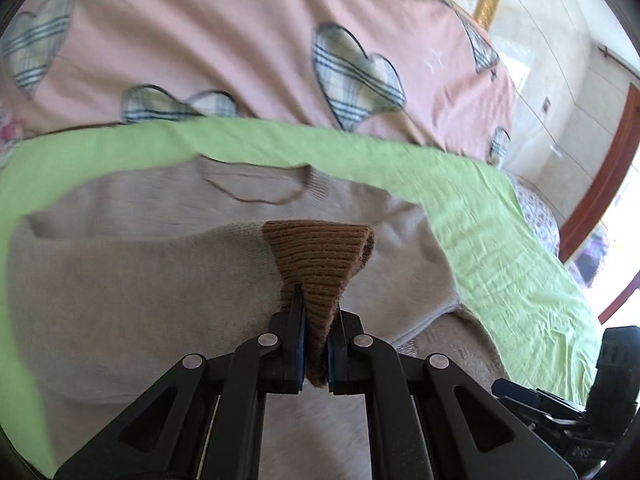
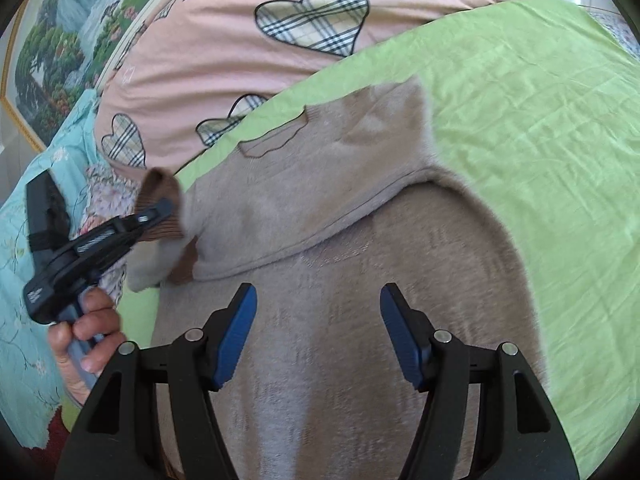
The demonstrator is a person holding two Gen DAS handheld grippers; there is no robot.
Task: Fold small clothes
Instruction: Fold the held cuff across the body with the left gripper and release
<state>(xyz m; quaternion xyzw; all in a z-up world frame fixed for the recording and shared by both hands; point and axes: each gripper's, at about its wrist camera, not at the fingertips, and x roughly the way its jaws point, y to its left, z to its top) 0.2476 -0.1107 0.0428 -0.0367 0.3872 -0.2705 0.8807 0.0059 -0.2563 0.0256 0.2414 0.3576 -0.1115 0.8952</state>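
A beige knit sweater (image 2: 332, 264) lies on a green sheet (image 2: 540, 120), its neckline (image 2: 272, 144) toward the pink quilt. My left gripper (image 1: 316, 312) is shut on the sweater's brown ribbed cuff (image 1: 320, 256) and holds the sleeve (image 1: 140, 280) lifted over the sweater's body. The same gripper (image 2: 160, 208) shows at the left of the right wrist view with the cuff (image 2: 160, 188) in it. My right gripper (image 2: 318, 320) is open and empty, hovering over the sweater's lower body. The other sleeve lies folded across the chest (image 2: 360, 168).
A pink quilt with plaid hearts (image 2: 312, 20) lies beyond the green sheet. A framed landscape picture (image 2: 48, 60) leans at the far left. A turquoise floral cover (image 2: 24, 280) lies at the left. A wardrobe and door frame (image 1: 592, 128) stand at the right.
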